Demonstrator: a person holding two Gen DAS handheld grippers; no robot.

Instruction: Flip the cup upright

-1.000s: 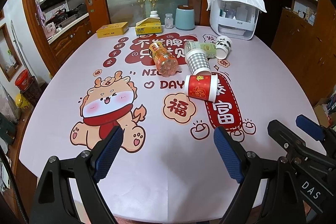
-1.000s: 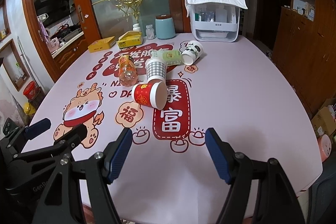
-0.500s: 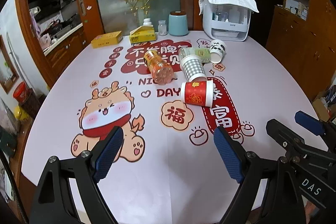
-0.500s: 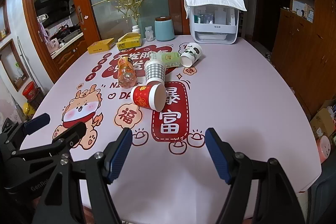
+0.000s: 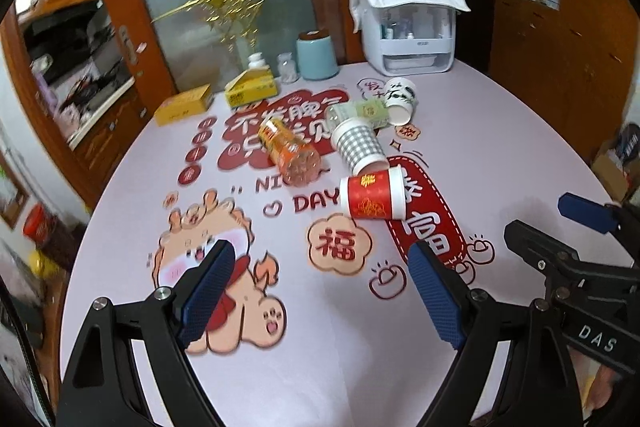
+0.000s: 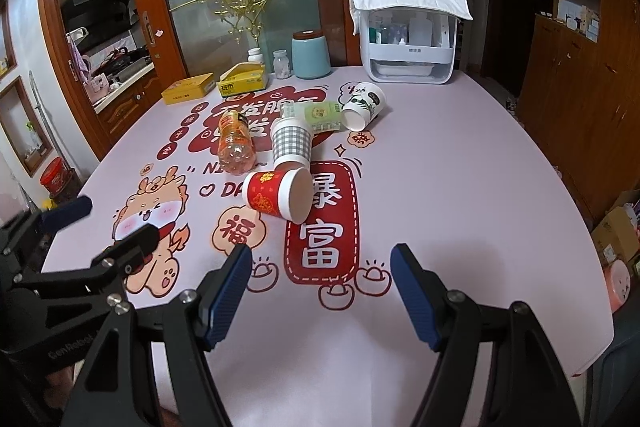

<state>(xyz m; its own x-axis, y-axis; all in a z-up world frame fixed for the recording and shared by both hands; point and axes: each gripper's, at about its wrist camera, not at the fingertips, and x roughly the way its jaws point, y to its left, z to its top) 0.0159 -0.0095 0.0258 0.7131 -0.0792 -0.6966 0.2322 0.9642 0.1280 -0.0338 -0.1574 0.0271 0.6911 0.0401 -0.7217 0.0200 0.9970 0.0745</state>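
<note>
Right wrist view is showing the red cup (image 6: 279,195) lying sideways on the desk (image 6: 460,187), both grippers' jaws spread, gripping nothing. Best approach: right gripper (image 6: 320,287) closing across the cup's wall, not its mouth.

Red-and-gold cup (image 6: 276,195), grey-checked cup (image 6: 291,143), orange bottle (image 6: 236,147) — pale pink table (image 6: 460,187).

**Legible Text and Markings in the Scene**

The tabletop (image 6: 460,187) cover carries a red cloud with the character "福" (image 5: 337,245), a tall red plaque ending in "富" (image 6: 319,243), and red Latin lettering "DAY" (image 5: 314,202) beside a partly covered word beginning "NI". The red cup (image 6: 276,195) bears a small gold emblem, too small to read. The right gripper (image 5: 592,337) body is stamped "DAS"; the left gripper (image 6: 68,349) body reads "GenRobot".
</note>
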